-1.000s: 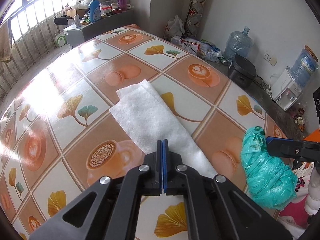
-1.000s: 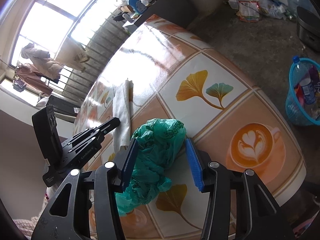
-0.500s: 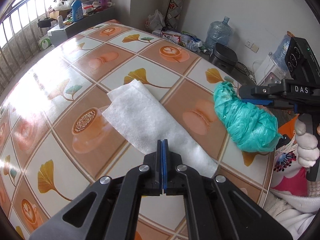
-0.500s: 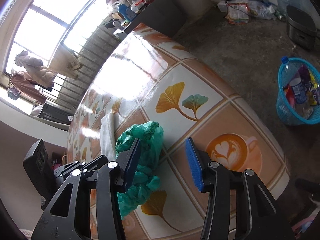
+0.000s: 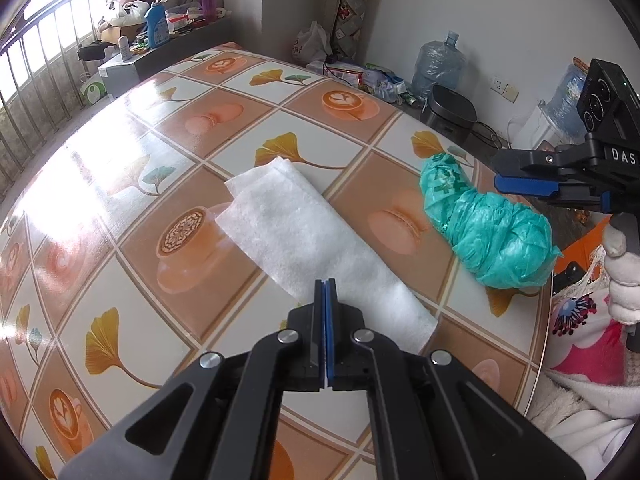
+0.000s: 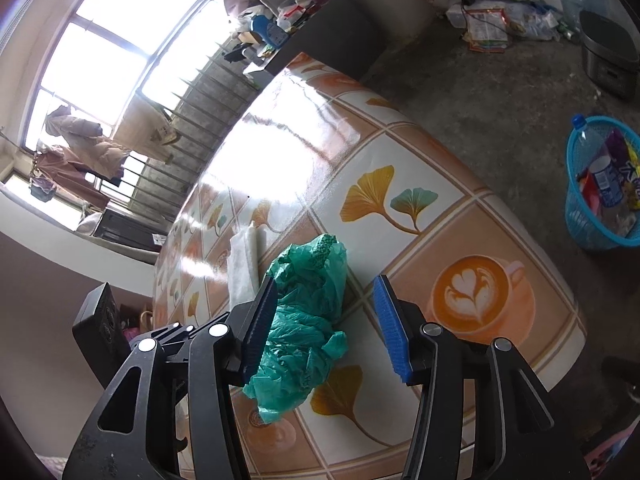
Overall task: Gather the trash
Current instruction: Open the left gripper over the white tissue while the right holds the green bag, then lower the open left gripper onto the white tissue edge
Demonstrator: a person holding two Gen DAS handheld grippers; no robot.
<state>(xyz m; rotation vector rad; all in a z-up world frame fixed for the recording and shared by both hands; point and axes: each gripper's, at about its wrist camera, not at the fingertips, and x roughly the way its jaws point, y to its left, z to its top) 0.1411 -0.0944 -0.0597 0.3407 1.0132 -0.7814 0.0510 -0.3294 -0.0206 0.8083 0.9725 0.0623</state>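
Item 1, green plastic bag (image 6: 304,316): crumpled into a loose bundle, lying near the right edge of the tabletop (image 5: 168,152). You have your right gripper (image 6: 326,326) set over it, its fingers apart and opening wider; the bag sits between them, against the left pad and clear of the right one. Nothing is gripped yet. The widening probably gives room to take in the bundle's full bulk before you close.

Item 2, white paper towel (image 5: 320,248): folded flat, a long strip running from the near right to the far left of the tabletop, just left of the bag and apart from it. Your left gripper (image 5: 325,292) hangs above its near end with the fingers pressed fully together and nothing between them. Whether the tips touch the sheet cannot be told. It would need opening before the towel can be taken.

Item 3, blue mesh basket (image 6: 600,184): on the floor, beyond the far right edge of the tabletop, already holding bottles and wrappers. It is the likely place for both pieces, and it lies on your right side, which suits taking the bag first.
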